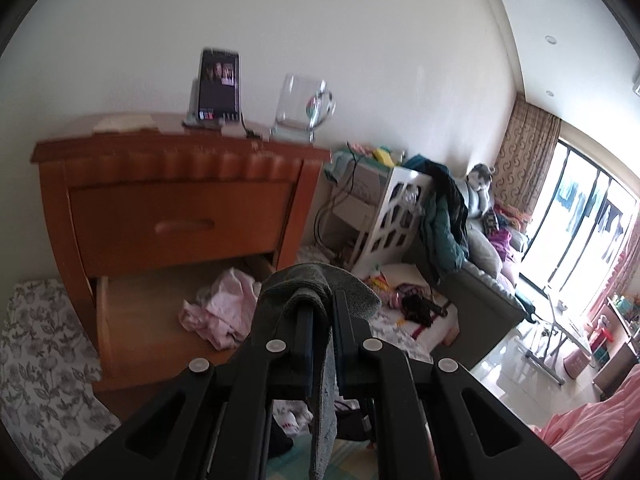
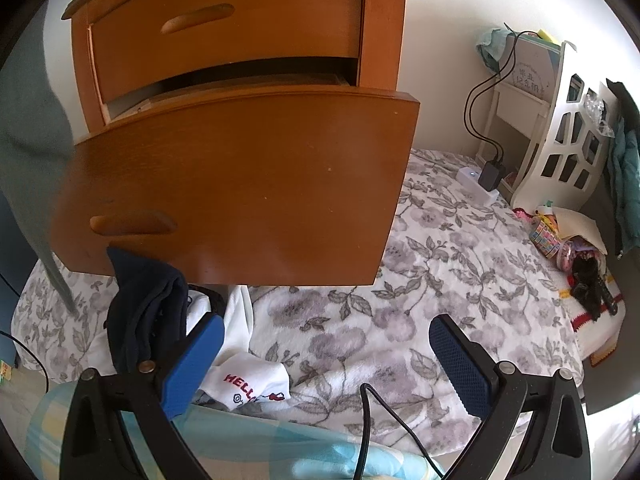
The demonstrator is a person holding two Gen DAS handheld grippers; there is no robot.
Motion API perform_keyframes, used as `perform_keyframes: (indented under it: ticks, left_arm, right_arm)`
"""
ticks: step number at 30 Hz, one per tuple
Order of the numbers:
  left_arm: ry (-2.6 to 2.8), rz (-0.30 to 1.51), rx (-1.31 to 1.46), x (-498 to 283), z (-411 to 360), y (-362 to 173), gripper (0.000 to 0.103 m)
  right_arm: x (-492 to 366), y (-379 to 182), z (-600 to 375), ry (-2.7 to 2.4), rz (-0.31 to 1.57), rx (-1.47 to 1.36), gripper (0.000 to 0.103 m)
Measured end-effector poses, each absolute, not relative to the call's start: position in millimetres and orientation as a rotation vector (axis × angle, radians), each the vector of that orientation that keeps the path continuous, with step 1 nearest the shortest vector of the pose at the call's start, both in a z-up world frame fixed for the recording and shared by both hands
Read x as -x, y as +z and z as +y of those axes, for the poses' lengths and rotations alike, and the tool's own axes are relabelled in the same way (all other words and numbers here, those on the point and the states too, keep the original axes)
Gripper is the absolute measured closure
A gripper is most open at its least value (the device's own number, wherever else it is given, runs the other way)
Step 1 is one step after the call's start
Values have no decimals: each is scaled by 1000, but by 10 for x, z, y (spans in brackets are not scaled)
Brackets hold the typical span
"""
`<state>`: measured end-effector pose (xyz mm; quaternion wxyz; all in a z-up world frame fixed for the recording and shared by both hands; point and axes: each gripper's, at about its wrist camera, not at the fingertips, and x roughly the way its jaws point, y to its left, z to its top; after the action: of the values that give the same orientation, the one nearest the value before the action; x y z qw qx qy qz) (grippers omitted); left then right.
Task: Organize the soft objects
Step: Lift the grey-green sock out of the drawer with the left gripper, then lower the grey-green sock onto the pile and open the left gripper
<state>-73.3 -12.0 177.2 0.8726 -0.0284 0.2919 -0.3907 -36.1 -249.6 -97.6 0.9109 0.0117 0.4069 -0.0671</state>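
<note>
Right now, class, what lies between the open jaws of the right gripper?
In the right wrist view, only floral blanket and a black cable lie between the right gripper jaws; the white printed garment lies beside its left jaw.

The left wrist view sits higher, looking slightly down over the wooden nightstand [image 1: 176, 208] into its open bottom drawer [image 1: 160, 320]. The right wrist view sits low and close to that drawer's front [image 2: 240, 188], above the floral blanket [image 2: 440, 272]. Both catch the white shelf [image 1: 396, 216].

A crumpled garment [image 1: 222, 308] lies in the open bottom drawer [image 1: 160, 320] of the nightstand [image 1: 180, 200].
</note>
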Motion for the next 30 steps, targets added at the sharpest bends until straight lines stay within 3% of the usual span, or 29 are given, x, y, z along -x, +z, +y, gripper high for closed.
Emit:
perform_keyframes:
  ticks: [15, 30]
  left_arm:
    - [-647, 1079, 24, 99, -448, 2, 94]
    - [-574, 1290, 30, 15, -543, -830, 94]
  right_arm:
    - [378, -1009, -2508, -135, 847, -26, 0]
    - [368, -1028, -2499, -133, 853, -21, 0]
